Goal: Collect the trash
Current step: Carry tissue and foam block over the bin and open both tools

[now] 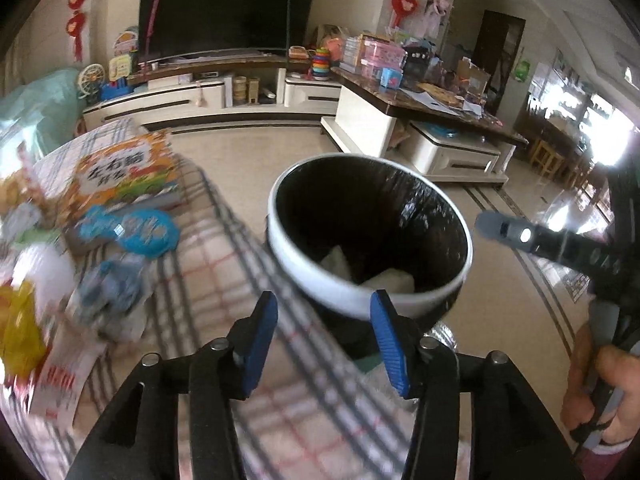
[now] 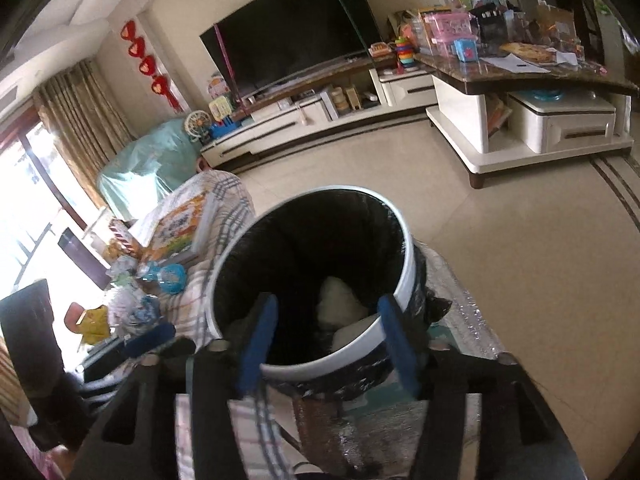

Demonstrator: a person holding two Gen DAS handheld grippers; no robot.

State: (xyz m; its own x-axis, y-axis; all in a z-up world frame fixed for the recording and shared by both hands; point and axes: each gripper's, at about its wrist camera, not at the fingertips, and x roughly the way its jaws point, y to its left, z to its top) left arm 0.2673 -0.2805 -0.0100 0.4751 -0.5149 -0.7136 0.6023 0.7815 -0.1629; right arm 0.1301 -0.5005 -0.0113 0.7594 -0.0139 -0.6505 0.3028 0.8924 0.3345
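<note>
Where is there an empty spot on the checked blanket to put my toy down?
The checked blanket is bare in the strip between the blue toy and the white trash bin, running toward the left gripper. The far left is crowded: picture book, crumpled wrappers and a yellow bag lie packed together.

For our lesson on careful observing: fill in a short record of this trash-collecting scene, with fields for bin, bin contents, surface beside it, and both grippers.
bin: white bin with black liner, beside the checked cloth
bin contents: crumpled white paper
on cloth: picture book, blue packet, wrappers
left gripper: open, empty
right gripper: open, empty, over the bin
</note>
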